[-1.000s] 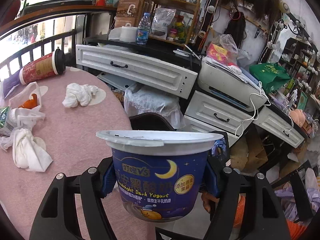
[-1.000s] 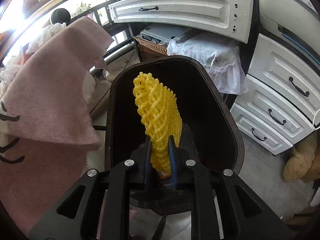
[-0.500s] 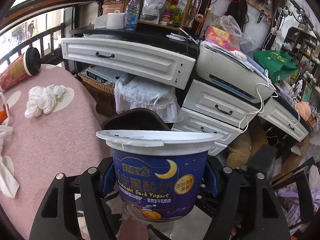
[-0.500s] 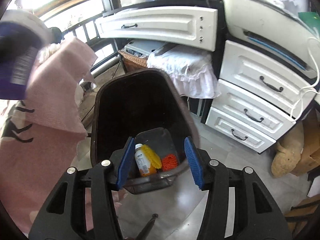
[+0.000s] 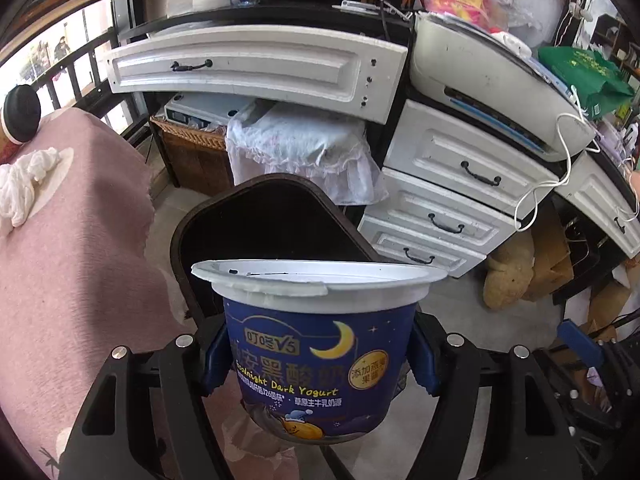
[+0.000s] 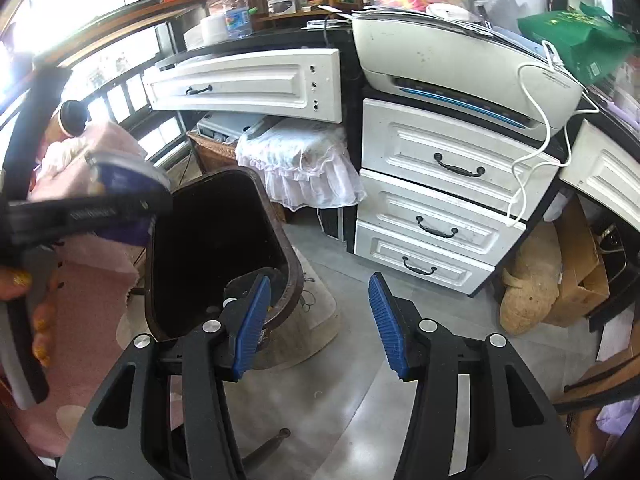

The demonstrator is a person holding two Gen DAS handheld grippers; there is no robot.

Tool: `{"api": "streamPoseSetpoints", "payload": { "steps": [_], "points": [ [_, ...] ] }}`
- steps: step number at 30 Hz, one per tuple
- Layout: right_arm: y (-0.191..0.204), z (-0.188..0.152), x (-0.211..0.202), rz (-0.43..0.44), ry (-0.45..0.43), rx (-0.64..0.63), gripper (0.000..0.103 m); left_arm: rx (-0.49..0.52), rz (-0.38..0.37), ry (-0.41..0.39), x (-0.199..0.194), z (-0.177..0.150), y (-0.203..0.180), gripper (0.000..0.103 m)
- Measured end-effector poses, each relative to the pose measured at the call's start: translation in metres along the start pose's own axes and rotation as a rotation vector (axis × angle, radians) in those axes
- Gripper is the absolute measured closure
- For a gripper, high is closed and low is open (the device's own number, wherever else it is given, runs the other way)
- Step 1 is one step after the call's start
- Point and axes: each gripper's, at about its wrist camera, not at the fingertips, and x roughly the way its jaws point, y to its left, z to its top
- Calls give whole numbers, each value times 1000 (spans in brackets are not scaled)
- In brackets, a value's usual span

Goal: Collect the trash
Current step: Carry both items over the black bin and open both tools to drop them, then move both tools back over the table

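Observation:
My left gripper (image 5: 318, 360) is shut on a blue yogurt cup (image 5: 320, 344) with a white rim and holds it upright in front of the dark trash bin (image 5: 272, 216). The cup hides the bin's inside in the left wrist view. In the right wrist view the bin (image 6: 216, 240) stands on the floor beside the pink-clothed table, and the left gripper with the cup (image 6: 120, 200) hangs over the bin's left edge. My right gripper (image 6: 318, 320) is open and empty, to the right of the bin above the floor.
The pink table (image 5: 72, 260) at left carries a crumpled white tissue (image 5: 24, 180) and a lying paper cup (image 5: 18, 114). White drawers (image 6: 432, 200), a printer (image 6: 460, 64) and a lace-covered box (image 6: 300, 160) stand behind the bin. Cardboard boxes (image 6: 580, 280) sit at right.
My right gripper opened and dropped the yellow foam net into the bin, then drew back to the right. My left gripper carried the yogurt cup from over the table toward the bin.

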Motion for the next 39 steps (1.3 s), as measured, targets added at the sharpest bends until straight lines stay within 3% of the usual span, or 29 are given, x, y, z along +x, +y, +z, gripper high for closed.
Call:
{"api": "streamPoseSetpoints", "payload": {
  "steps": [5,10,12,14,15,21,24,26,29,32,35,39],
  "points": [
    [-4,1,-11,-1,-20,7,51,-54,24,84,23,-4,7,33],
    [-3,3,-18,-7,-34,-2,51,-2,54,153,44,-5,3,32],
    [-2,3,-21,-17,-40,-9,51,-7,49,174,47,-4,3,22],
    [-3,5,-23,-17,-43,-3,43,-28,16,167,43,-4,5,15],
    [-3,5,-24,-20,-48,1,39,-33,-2,153,38,-4,5,14],
    [0,14,-34,-38,-75,-1,38,-14,-86,82,-1,-1,-1,9],
    [3,23,-43,-41,-112,-1,35,-6,-176,30,-32,-2,2,9],
    [7,30,-49,-45,-142,-3,30,-24,-177,-22,-58,-3,6,9],
    [16,41,-58,-48,-181,-11,29,-1,-289,-108,-101,-6,7,8],
    [25,53,-64,-14,-200,-3,29,-5,-329,-202,-146,-13,16,6],
    [43,60,-69,25,-220,-20,26,-10,-325,-299,-183,-23,29,6],
    [81,63,-74,91,-237,-76,22,-56,-244,-379,-215,-41,59,6]
  ]
}}
